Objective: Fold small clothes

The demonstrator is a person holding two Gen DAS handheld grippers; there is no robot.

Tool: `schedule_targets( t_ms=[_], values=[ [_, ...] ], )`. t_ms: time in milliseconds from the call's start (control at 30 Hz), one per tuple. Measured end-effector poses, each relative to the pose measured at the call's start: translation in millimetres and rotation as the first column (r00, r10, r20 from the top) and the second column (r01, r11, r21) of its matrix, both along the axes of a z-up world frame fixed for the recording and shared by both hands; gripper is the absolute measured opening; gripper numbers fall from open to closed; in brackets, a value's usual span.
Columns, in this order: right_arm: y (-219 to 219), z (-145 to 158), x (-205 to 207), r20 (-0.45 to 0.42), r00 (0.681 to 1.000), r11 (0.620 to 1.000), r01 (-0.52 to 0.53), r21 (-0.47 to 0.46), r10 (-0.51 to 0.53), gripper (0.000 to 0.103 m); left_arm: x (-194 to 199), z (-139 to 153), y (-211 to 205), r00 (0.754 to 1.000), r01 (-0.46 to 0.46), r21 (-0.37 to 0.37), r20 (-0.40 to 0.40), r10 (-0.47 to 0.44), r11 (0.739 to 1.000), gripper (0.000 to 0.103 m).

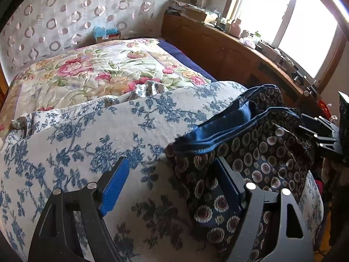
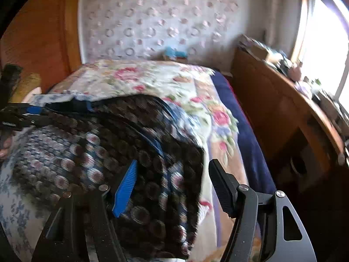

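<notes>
The dark flowered shorts (image 1: 250,152) lie on the bed (image 1: 87,69) under both wide-spread, empty tongs, left (image 1: 172,183) and right (image 2: 172,185).

My left wrist camera looks forward between my spread fingers, close above the blue-flowered cloth (image 1: 91,135), facing along the bed (image 1: 91,69) toward the circle-patterned curtain (image 1: 65,11), with the window (image 1: 305,28) off to the right. My right wrist camera, blurred, sits equally close over the dark floral garment (image 2: 113,144) and faces the same way. Both views share that garment, the bed, the curtain, the wooden counter (image 1: 218,43) and each other's gripper at the frame edge.
</notes>
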State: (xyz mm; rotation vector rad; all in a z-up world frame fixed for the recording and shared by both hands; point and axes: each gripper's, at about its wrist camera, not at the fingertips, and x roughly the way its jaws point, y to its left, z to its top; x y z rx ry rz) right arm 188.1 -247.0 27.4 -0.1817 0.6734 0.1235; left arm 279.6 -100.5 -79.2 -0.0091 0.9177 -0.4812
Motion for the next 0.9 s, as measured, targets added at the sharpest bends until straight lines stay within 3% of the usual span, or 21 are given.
schedule_targets(
  t_ms=[233,467,533,600,633,667,733,800,900],
  values=[
    [-8,-10,16,-0.081,0.996,0.993,0.029,0.112,-0.02,0.069,5,-4,-10,1.0,0.018,0.03,-0.005,-0.018,0.999,0.08],
    [-18,2,35,-0.091,0.994,0.969,-0.036,0.244,0.06,0.069,5,-4,-9,1.0,0.022,0.038,0.0,-0.022,0.999,0.08],
    [-20,4,42,-0.102,0.991,0.959,-0.054,0.278,0.086,0.05,7,-5,-9,1.0,0.025,0.045,0.002,-0.025,0.999,0.08],
    [-25,3,42,-0.103,0.988,0.955,-0.082,0.285,0.115,0.042,8,-5,-8,1.0,0.028,0.049,0.005,-0.028,0.998,0.08],
    [-26,6,43,-0.096,0.988,0.957,-0.087,0.275,0.118,0.024,8,-6,-8,1.0,0.029,0.052,0.006,-0.029,0.998,0.08],
    [-26,7,44,-0.091,0.988,0.957,-0.097,0.273,0.126,0.02,8,-6,-9,0.999,0.03,0.056,0.008,-0.031,0.998,0.08],
    [-34,12,38,-0.068,0.991,0.958,-0.095,0.269,0.117,0.015,8,-7,-10,0.999,0.033,0.069,0.015,-0.034,0.997,0.08],
    [-40,15,30,-0.045,0.998,0.967,-0.028,0.254,0.041,0.016,8,-8,-11,0.999,0.033,0.075,0.019,-0.035,0.997,0.08],
    [-42,28,18,0.01,1.0,0.971,0.006,0.241,-0.008,0.022,7,-8,-12,0.999,0.032,0.072,0.016,-0.033,0.997,0.08]
  ],
)
